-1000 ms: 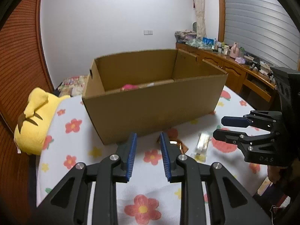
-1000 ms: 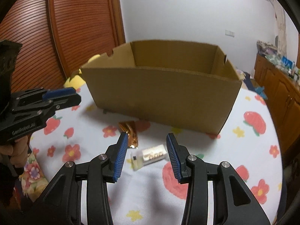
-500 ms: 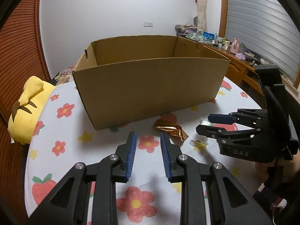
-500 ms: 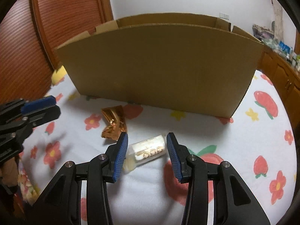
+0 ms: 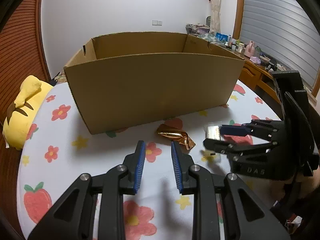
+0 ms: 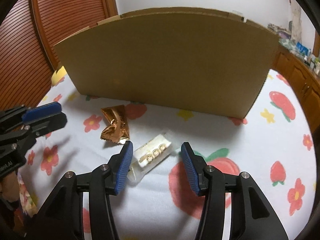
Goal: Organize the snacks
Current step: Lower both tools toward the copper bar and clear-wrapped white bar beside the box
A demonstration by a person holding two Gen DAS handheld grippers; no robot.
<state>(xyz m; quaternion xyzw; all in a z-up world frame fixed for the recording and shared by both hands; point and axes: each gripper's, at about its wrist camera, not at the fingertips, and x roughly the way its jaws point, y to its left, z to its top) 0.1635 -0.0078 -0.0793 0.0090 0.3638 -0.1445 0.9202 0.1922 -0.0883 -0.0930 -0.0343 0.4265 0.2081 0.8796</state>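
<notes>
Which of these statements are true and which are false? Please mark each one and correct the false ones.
1. The copper foil packet lies on the tablecloth in front of the cardboard box. True.
2. The left gripper holds the copper foil packet. False: nothing is between its fingers.
3. The clear snack pack lies between the right gripper's opening jaws. True.
4. The clear snack pack is inside the cardboard box. False: it lies on the tablecloth outside it.
5. A yellow plush toy lies beside the box. True.
</notes>
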